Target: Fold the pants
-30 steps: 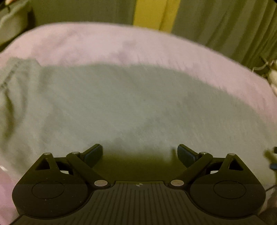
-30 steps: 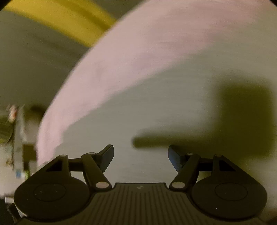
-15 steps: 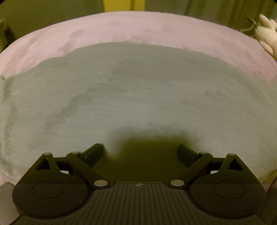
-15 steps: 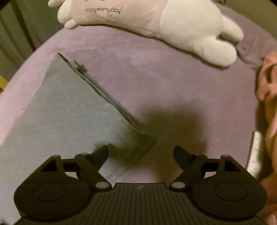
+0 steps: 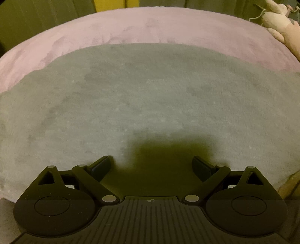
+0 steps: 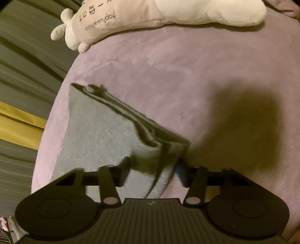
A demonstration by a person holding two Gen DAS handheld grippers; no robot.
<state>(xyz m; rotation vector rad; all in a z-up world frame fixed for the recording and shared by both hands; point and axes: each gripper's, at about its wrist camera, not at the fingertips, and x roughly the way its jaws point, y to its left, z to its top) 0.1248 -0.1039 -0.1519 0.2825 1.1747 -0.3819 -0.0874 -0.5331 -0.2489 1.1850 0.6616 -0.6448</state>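
Right hand-held gripper (image 6: 152,171) dropped closer since half second ago, jaws now straddling near corner of grey pants (image 6: 105,142), not clamped yet. Pants flat on pink bed (image 6: 168,75), long axis running away-left. Left hand-held gripper (image 5: 151,167) wide, empty, hovering over fabric.

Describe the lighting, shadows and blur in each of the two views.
Left wrist view: dim, yellowish light; sharp; the left gripper casts a dark shadow on the grey pants; fisheye bends the pink blanket. Right wrist view: the right gripper and the pants cuff are motion-blurred; a broad shadow lies on the blanket; the plush toy is brightest.
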